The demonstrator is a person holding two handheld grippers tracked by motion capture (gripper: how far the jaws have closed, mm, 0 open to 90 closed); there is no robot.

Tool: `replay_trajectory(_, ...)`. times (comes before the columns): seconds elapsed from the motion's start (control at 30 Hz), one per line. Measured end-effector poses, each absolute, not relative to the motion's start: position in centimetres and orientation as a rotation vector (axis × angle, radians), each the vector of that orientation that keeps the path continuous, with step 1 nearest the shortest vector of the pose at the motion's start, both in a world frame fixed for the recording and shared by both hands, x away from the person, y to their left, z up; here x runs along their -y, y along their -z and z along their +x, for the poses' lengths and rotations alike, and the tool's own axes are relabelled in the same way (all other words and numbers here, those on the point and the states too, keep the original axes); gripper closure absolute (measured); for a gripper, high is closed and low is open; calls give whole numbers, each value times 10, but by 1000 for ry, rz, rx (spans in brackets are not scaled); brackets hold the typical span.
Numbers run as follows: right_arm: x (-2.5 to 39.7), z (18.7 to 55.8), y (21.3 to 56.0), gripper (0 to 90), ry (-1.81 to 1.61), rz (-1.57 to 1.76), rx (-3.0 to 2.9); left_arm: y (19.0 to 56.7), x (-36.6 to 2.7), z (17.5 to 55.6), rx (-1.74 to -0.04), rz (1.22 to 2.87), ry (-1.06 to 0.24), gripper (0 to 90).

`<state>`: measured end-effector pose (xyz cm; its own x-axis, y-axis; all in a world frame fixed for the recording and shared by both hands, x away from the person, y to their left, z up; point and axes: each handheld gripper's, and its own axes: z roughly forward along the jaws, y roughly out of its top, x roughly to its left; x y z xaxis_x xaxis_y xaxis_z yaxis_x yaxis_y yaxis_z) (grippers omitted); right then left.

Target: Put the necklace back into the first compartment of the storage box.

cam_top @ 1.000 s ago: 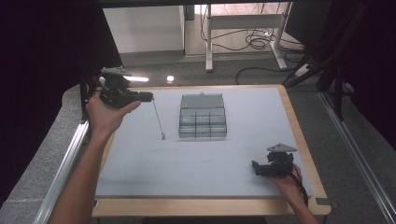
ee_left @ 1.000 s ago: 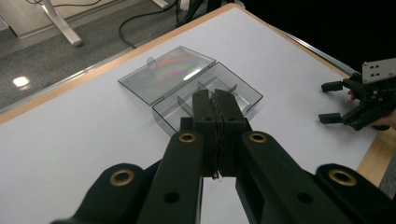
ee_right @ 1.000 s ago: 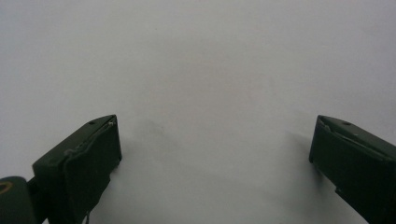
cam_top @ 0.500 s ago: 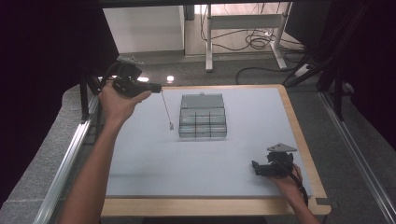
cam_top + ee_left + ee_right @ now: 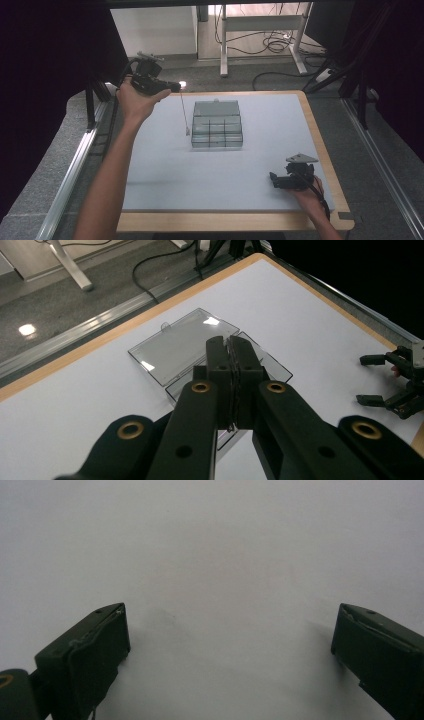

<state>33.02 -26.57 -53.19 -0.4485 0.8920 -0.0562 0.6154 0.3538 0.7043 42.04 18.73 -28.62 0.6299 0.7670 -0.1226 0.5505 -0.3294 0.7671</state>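
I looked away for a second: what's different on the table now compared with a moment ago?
The left gripper, shut on a thin chain, rose and carried it right, toward the open clear box. The box and the right gripper, open near the table's front edge, stayed put.

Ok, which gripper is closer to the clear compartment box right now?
Left. The left gripper is raised beyond the clear compartment box's far left corner, a thin chain hanging from it beside the box. The right gripper rests near the table's near right edge.

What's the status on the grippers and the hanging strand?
Left gripper raised, shut on thin strand dangling beside open clear box. Right gripper open, resting on mat. Nothing between strand and box.
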Motion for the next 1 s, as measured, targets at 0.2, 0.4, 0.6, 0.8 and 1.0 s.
replay_trajectory(0.2,266,330,532,19,-859,1315,-2188,288,-184,427,-1032,2032,-331,895)
replay_trajectory(0.4,266,330,532,19,-859,1315,-2188,291,-176,436,-1031,2029,-322,895)
replay_trajectory(0.6,266,330,532,19,-860,1316,-2187,294,-171,447,-1032,2033,-315,895)
replay_trajectory(0.8,266,330,532,19,-860,1317,-2186,296,-168,455,-1042,2032,-318,895)
replay_trajectory(1.0,265,330,532,19,-862,1317,-2184,302,-165,460,-1044,2036,-326,895)
